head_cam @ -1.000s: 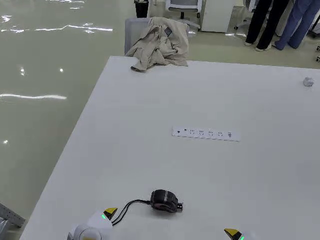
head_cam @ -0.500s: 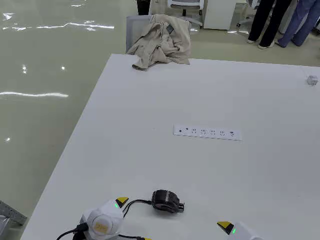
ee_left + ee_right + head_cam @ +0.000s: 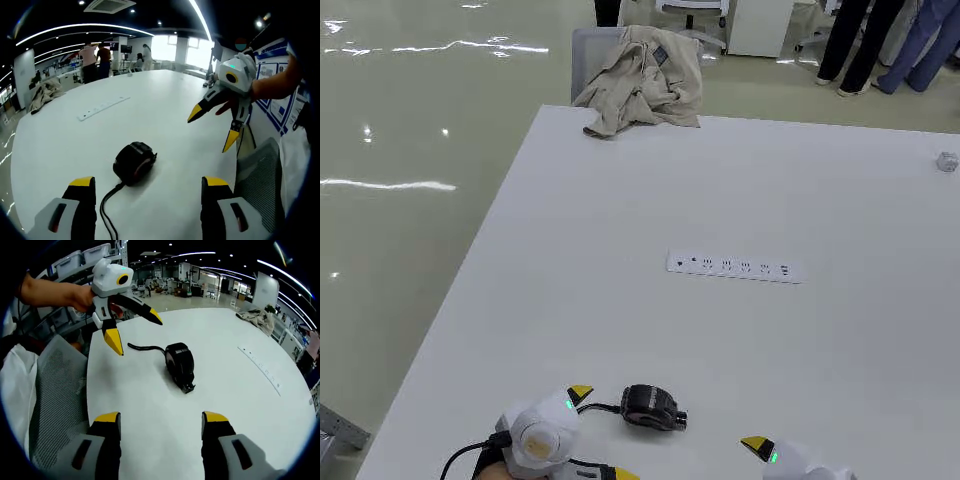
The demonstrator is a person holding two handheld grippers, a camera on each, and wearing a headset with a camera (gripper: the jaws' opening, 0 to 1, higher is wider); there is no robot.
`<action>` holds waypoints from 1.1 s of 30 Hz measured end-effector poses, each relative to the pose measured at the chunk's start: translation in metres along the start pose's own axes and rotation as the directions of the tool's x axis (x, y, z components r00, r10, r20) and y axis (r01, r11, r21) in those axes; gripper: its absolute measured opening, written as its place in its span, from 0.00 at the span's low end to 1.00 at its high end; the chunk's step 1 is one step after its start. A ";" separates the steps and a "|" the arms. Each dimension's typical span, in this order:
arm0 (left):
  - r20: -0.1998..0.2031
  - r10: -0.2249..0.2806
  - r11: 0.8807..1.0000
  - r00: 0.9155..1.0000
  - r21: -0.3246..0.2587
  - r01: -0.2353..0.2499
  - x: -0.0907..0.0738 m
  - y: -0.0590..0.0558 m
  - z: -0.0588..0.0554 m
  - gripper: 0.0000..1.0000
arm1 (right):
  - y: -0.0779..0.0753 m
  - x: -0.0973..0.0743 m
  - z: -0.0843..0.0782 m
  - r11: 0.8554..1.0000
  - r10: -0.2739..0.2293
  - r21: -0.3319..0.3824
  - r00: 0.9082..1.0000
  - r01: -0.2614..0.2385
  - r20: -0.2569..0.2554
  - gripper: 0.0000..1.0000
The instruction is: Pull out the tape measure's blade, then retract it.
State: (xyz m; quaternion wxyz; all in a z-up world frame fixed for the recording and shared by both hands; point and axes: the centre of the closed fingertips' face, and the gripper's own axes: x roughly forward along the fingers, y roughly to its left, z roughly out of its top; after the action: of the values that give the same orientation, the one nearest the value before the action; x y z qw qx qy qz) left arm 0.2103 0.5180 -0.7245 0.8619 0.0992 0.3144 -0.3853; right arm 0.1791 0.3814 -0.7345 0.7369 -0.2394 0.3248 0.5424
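A black tape measure (image 3: 651, 407) with a black wrist strap (image 3: 145, 347) lies near the front edge of the white table (image 3: 620, 200), its blade retracted. My left gripper (image 3: 600, 433) is just left of it, open, its yellow-tipped jaws either side of the strap end. In the left gripper view, the tape measure (image 3: 134, 161) lies a little ahead of the open left gripper (image 3: 148, 182). My right gripper (image 3: 765, 450) hovers open to the tape's right, apart from it. The right gripper view has the tape measure (image 3: 180, 362) ahead of the open right gripper (image 3: 161, 417), with the left gripper (image 3: 136, 334) beyond.
A white power strip (image 3: 734, 267) lies at mid-table. A beige jacket (image 3: 640, 80) hangs over a chair at the far edge. A small grey object (image 3: 947, 161) sits far right. People (image 3: 860, 40) stand beyond the table. A mesh chair back (image 3: 55, 390) is near me.
Both grippers have come further in over the table's front edge; the left one has closed in on the tape measure's strap side. The tape measure has stayed put.
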 end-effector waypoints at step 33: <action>-0.087 -0.116 0.971 0.989 0.202 0.131 0.052 0.011 0.009 0.75 | -0.038 0.051 0.010 0.981 0.067 -0.180 0.998 -0.069 -0.020 0.53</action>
State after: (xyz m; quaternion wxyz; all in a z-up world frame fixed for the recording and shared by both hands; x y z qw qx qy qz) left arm 0.2489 0.4908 -0.7504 0.8088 0.1829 0.3103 -0.4648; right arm 0.2276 0.4100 -0.7656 0.6910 -0.2978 0.2871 0.5928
